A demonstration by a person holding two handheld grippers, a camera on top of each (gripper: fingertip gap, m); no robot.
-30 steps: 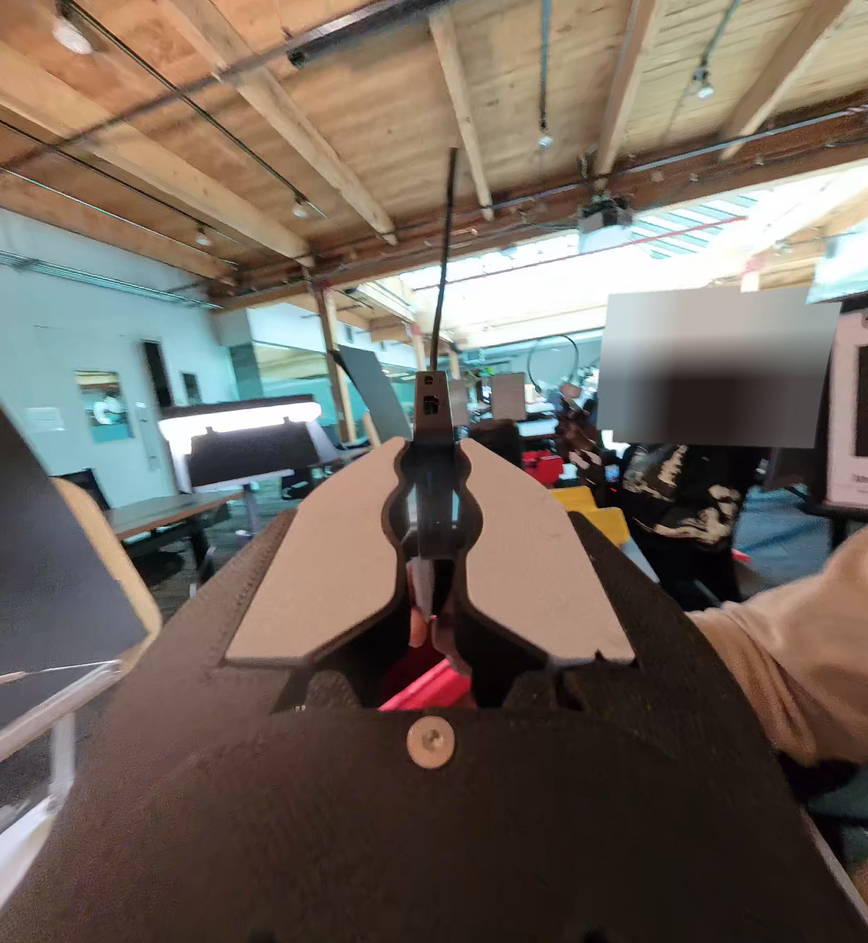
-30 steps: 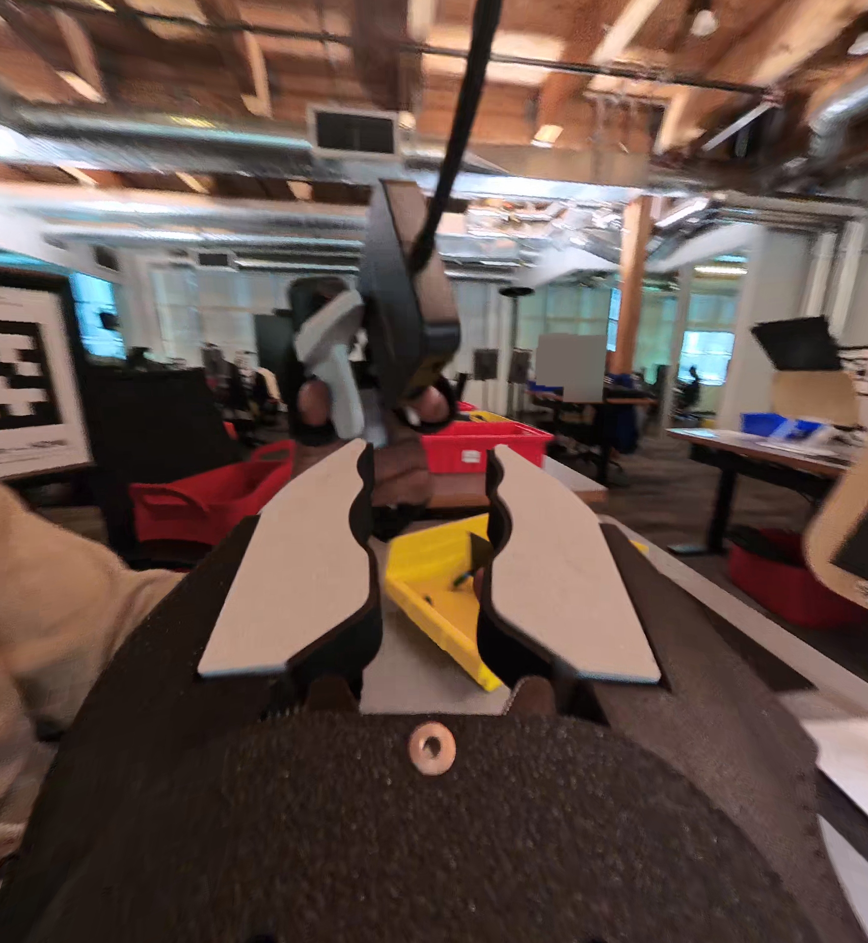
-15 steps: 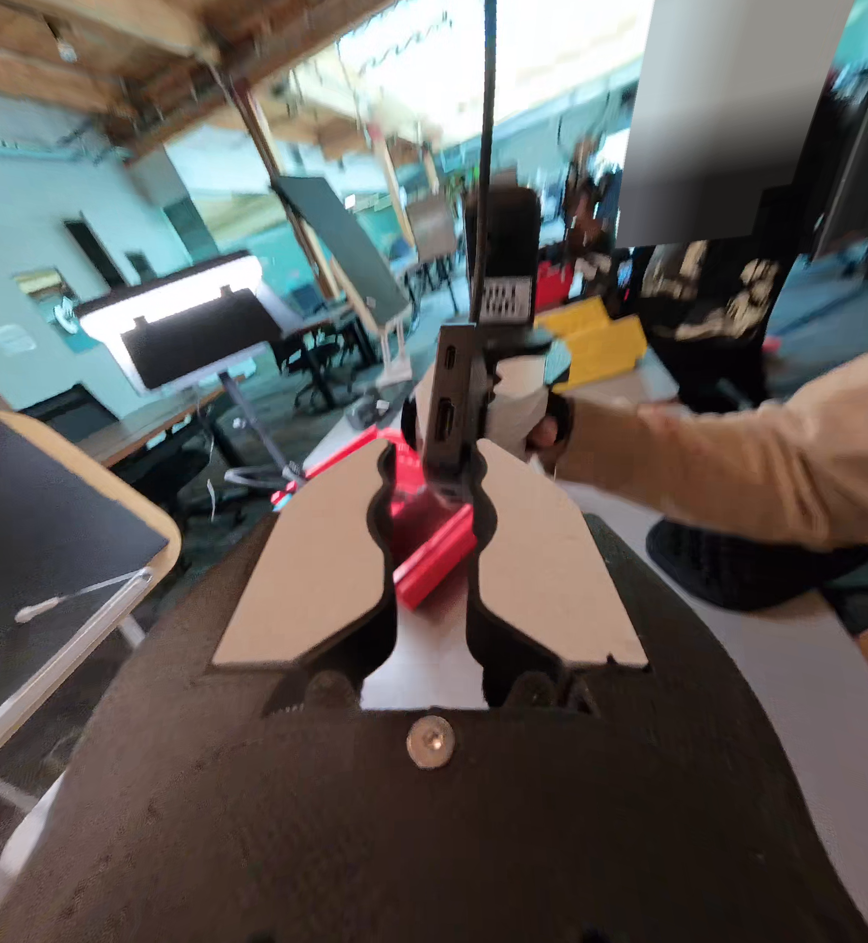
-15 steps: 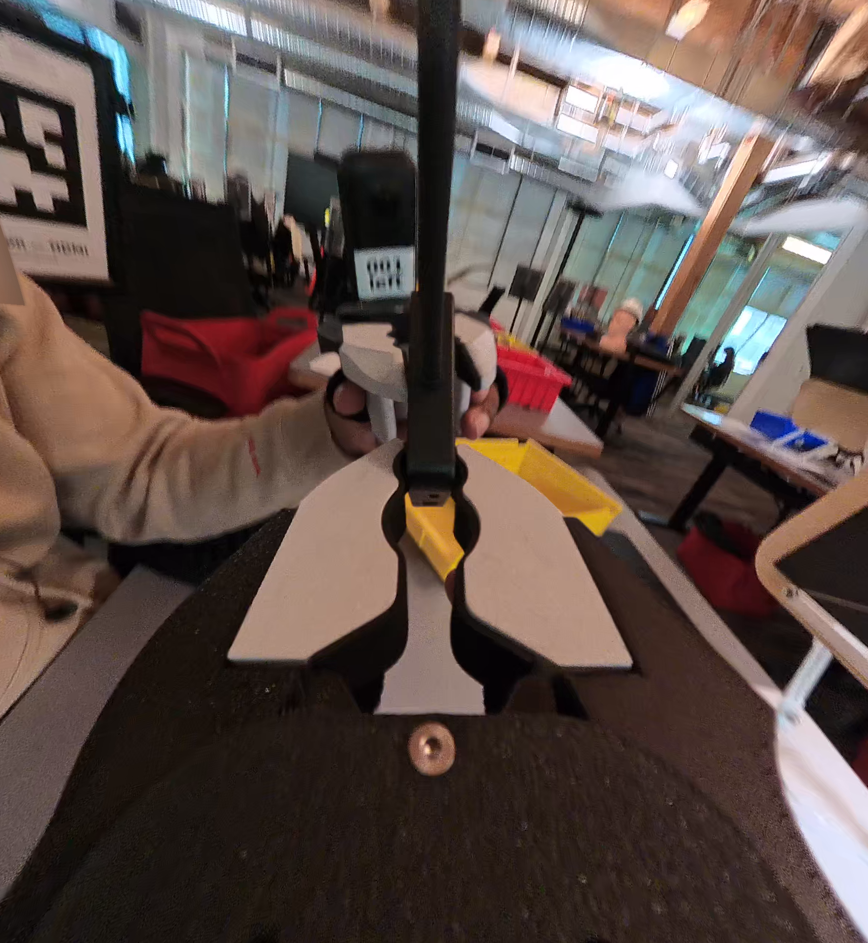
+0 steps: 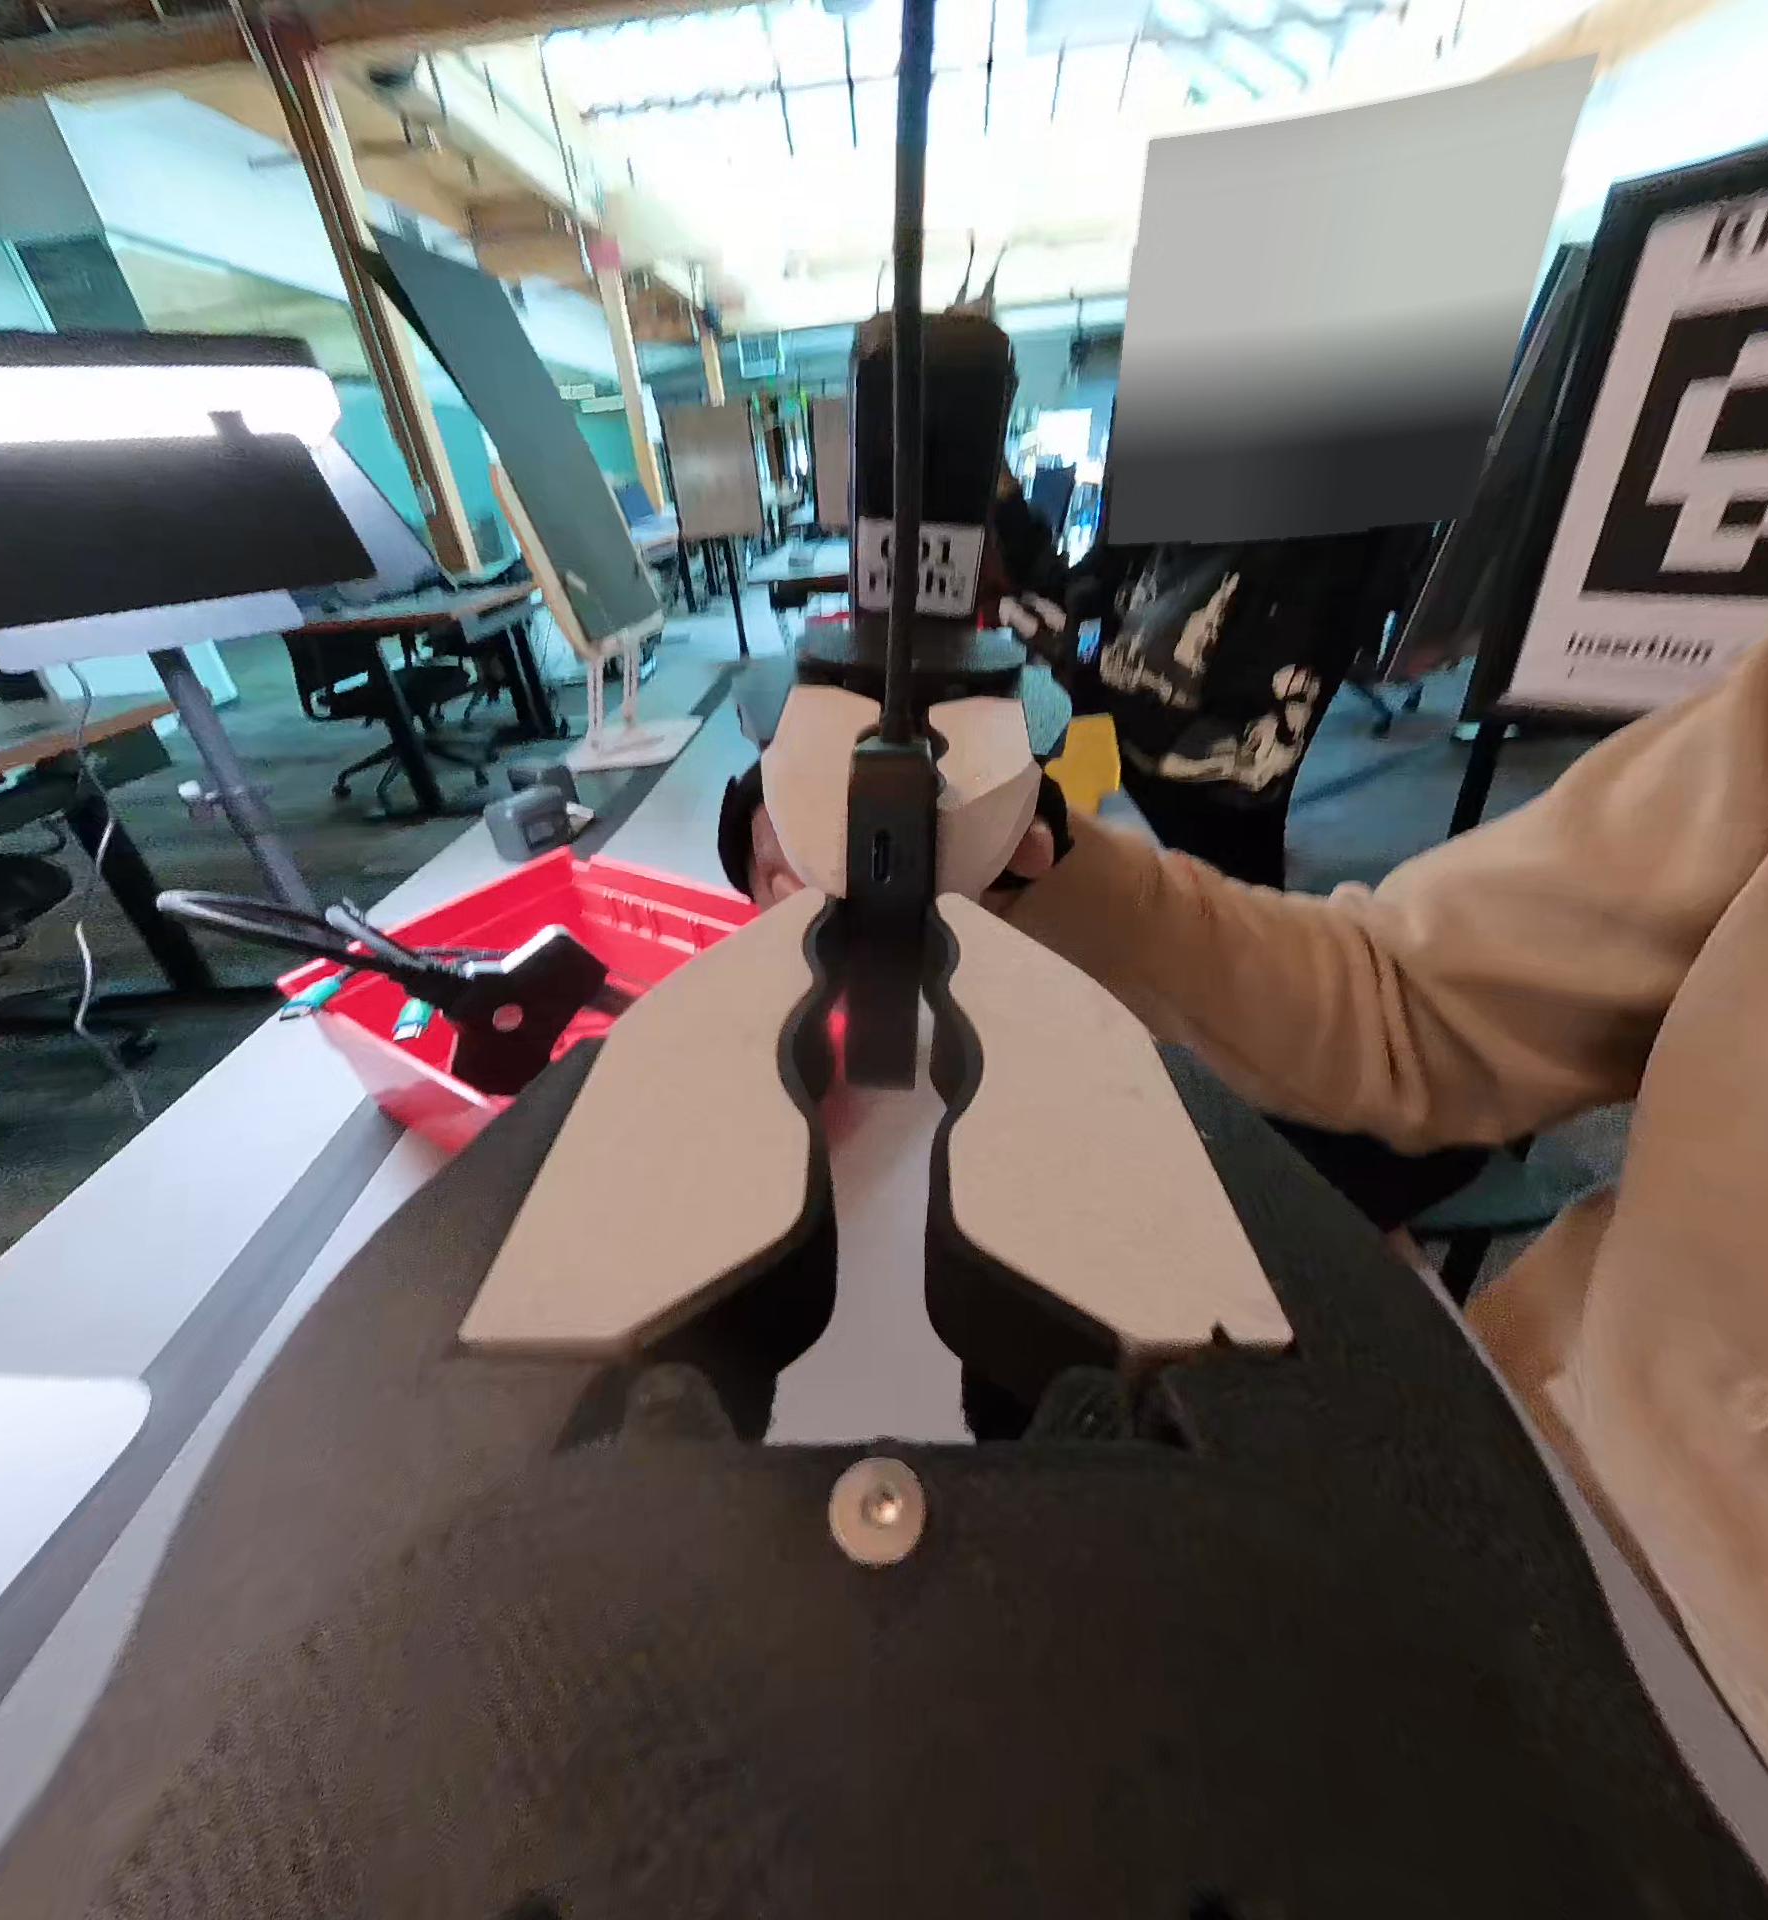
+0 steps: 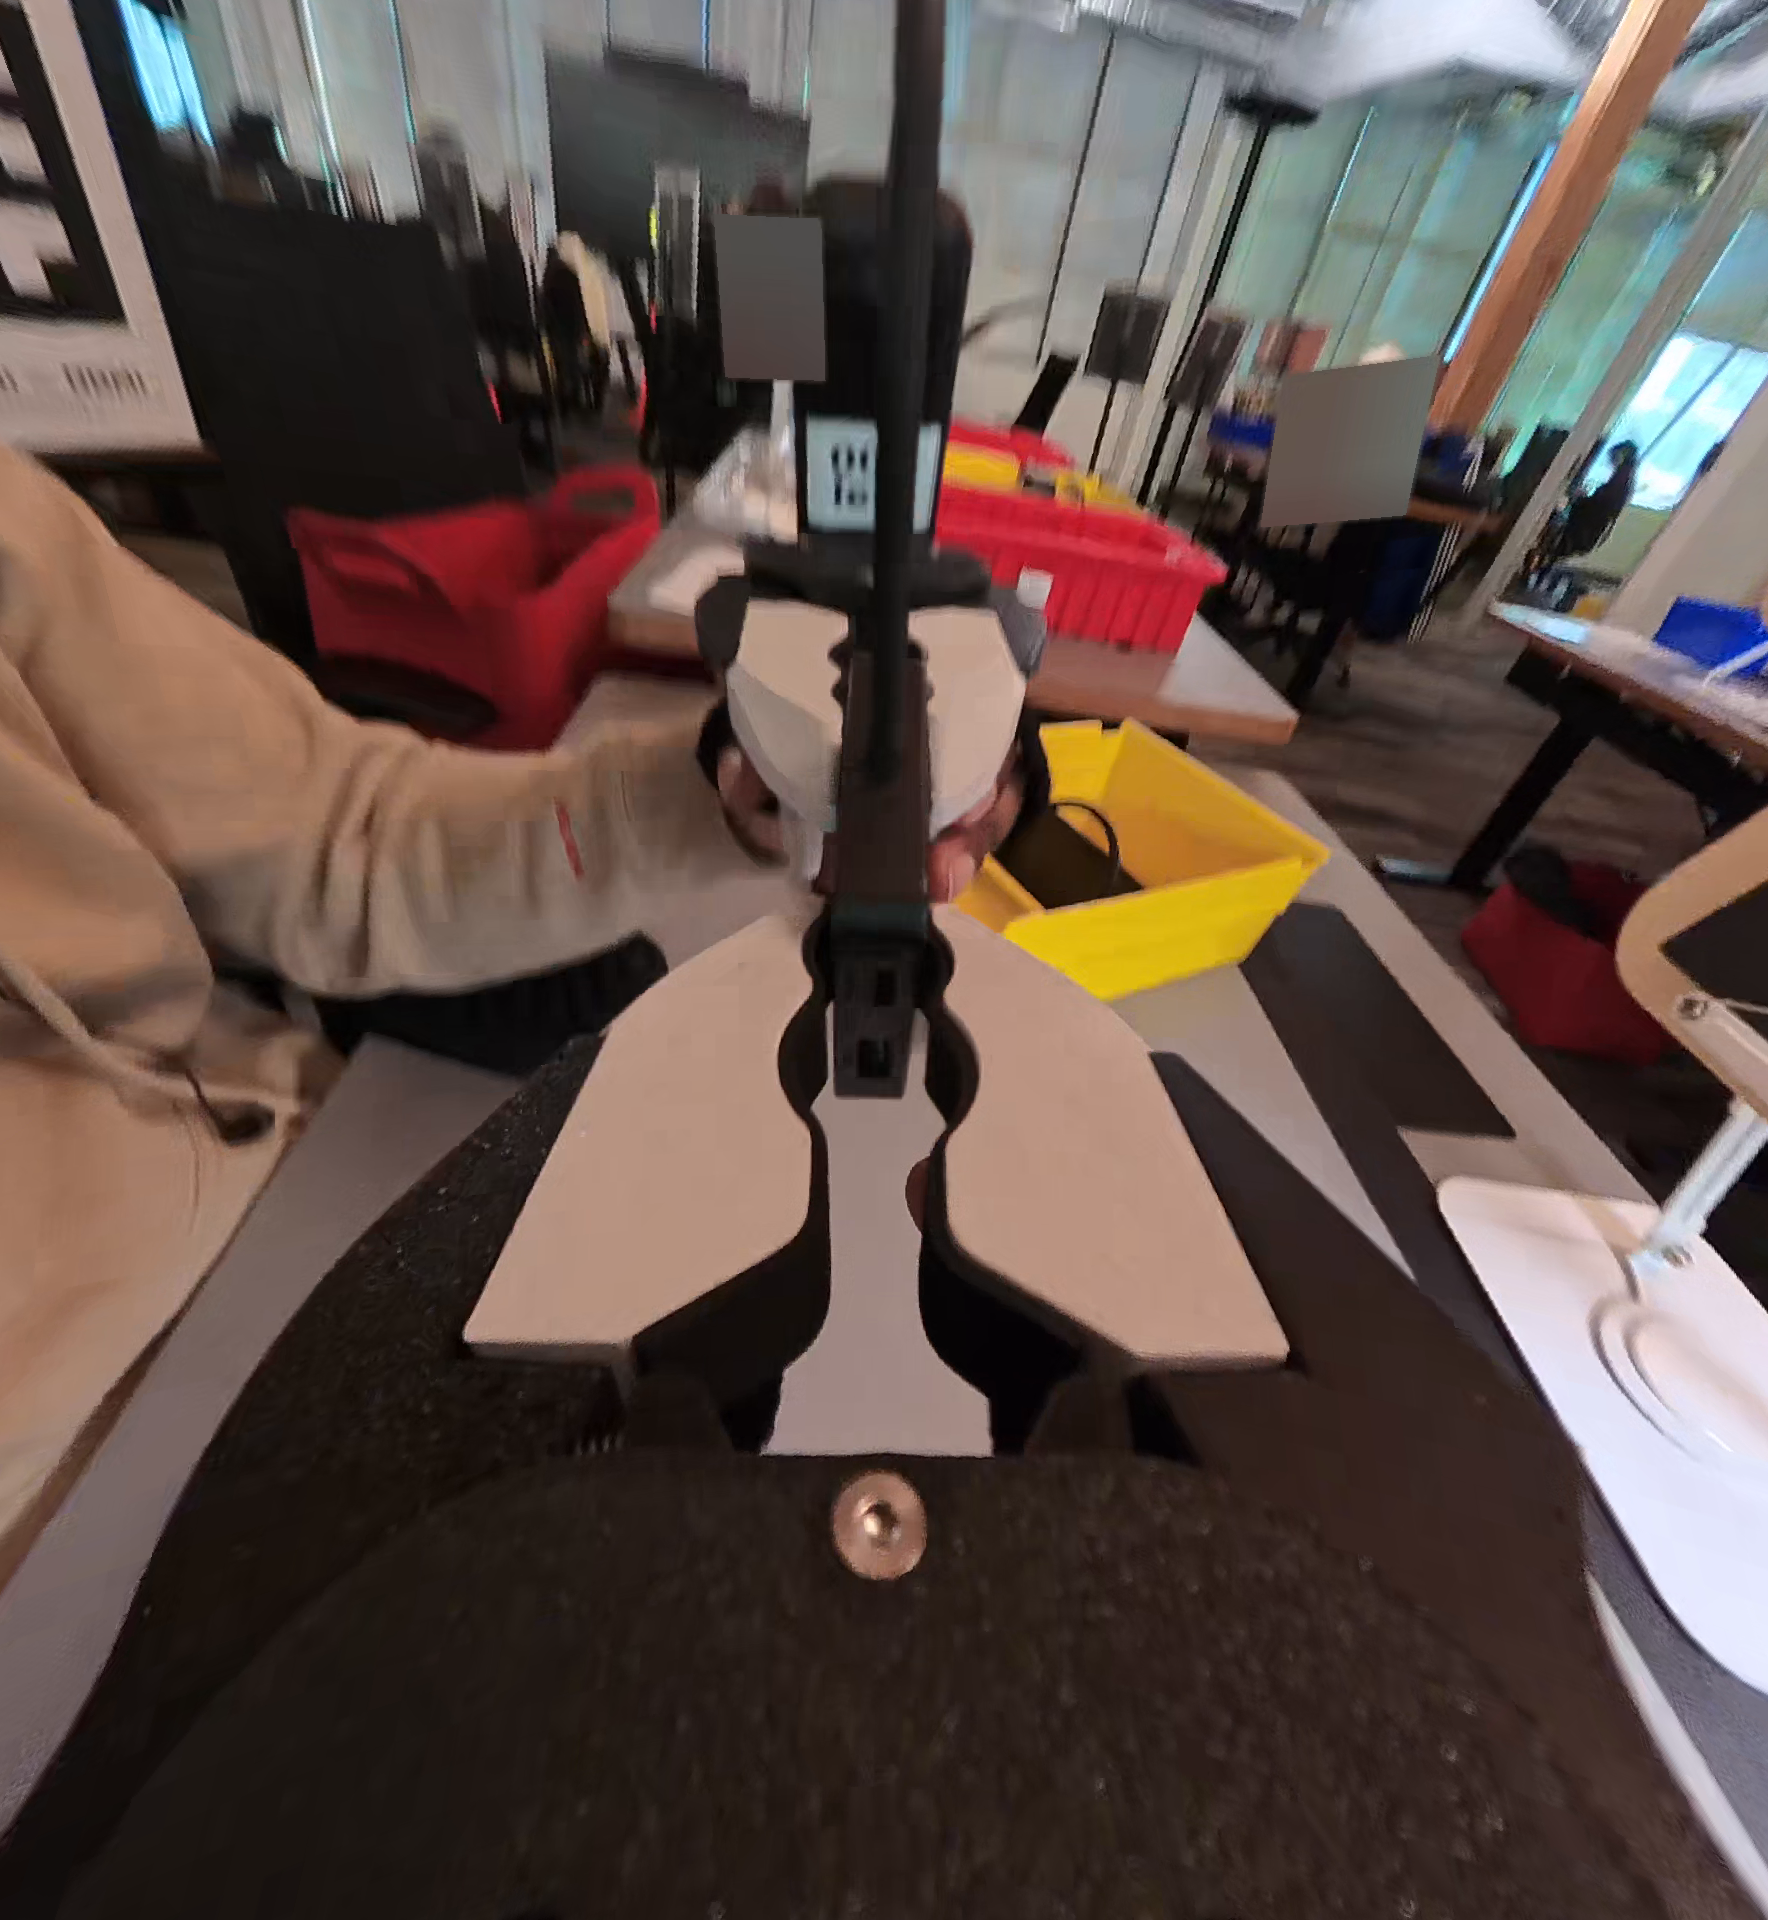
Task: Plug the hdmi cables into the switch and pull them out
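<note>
- Left wrist view: the left gripper [image 5: 875,997] pinches the black switch [image 5: 885,935] at frame centre, above the grey counter [image 5: 236,1174]. A black cable [image 5: 906,364] runs up out of its top. The red bin [image 5: 537,935] at centre left holds spare cables.
- Right wrist view: the right gripper [image 6: 875,997] pinches a black connector block [image 6: 869,1018] at centre, just below the switch [image 6: 880,790]; a yellow bin [image 6: 1160,842] sits to the right.
- Risk: both grips are narrow, so a skewed pull or push could twist the switch loose or jam the plug.
</note>
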